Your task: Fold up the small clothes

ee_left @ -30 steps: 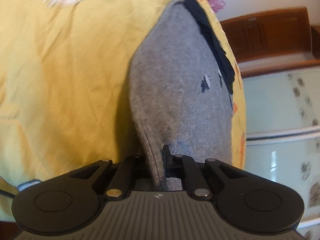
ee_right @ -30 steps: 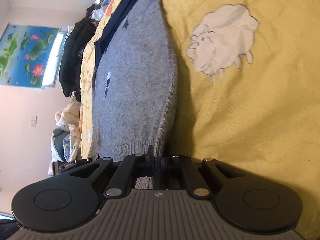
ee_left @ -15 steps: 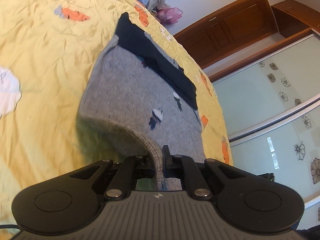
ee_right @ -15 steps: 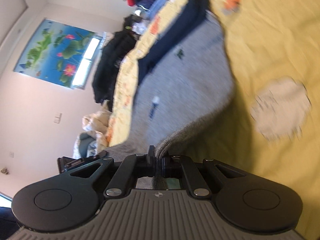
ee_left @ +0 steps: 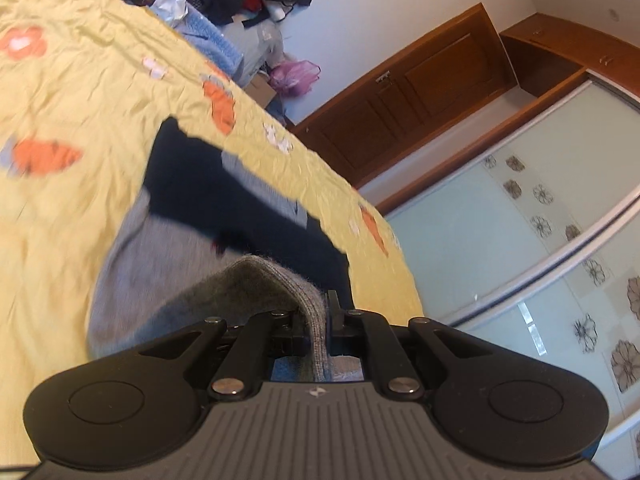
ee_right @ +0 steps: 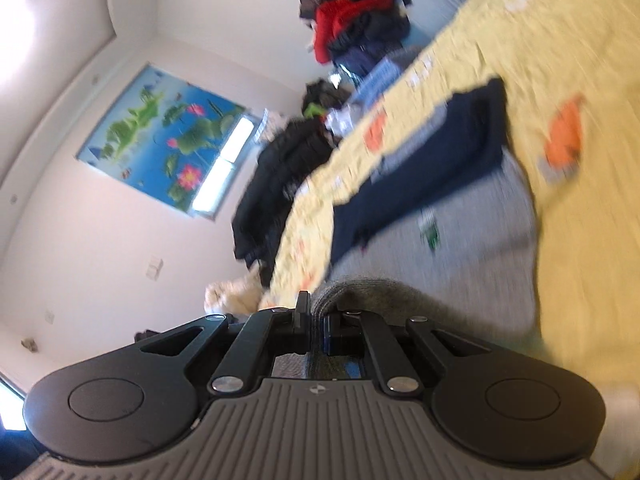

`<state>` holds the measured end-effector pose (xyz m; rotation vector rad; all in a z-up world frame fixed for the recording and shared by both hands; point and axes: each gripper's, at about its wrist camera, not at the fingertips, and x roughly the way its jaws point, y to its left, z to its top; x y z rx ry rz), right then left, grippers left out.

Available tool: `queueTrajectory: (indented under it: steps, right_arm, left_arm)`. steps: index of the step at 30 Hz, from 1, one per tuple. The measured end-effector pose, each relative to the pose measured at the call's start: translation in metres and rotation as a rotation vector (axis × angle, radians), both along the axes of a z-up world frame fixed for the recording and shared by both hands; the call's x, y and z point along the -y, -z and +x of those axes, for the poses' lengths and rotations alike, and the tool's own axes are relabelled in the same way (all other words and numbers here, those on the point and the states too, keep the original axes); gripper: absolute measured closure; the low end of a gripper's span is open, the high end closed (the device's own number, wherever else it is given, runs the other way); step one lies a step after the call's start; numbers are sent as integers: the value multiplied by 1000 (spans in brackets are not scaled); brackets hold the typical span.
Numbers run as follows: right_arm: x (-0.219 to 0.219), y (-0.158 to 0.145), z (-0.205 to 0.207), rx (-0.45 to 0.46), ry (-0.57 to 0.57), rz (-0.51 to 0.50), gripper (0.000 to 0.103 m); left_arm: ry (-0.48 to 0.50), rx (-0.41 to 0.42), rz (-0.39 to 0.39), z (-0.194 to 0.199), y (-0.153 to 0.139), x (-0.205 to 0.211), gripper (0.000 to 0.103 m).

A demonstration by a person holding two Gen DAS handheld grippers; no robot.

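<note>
1. Yellow bedsheet (ee_left: 80, 92) with orange prints fills the left of the frame.
2. Grey sweater (ee_left: 160, 256) with a navy band lies on it at centre, hem lifted.
3. Left gripper (ee_left: 320, 312) is clamped on the ribbed hem, lower centre.
4. Right gripper (ee_right: 316, 316) likewise pinches the hem.

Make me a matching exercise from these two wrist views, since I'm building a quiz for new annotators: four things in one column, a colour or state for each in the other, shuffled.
Things:
1. grey sweater
2. bedsheet
3. left gripper
4. wall picture

States:
A. blue, with pink flowers and green leaves
B. yellow, with orange prints
C. hem lifted at both ends, navy band at the far end
D. shut on the knit hem

Pairs: 1-C, 2-B, 3-D, 4-A
</note>
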<state>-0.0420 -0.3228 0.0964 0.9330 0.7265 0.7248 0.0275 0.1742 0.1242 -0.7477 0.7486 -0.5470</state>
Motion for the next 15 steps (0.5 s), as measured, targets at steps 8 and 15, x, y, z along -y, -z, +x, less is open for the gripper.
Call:
queueTrajectory:
  steps: [8,15]
  right_arm:
    - [4,4,90,29,31,28,89]
    - [22,33,169,-21,140,75,89]
  left_arm:
    - [-33,33,-29,94,-2,7,97]
    - [-68,45,-20,160,7,6,97]
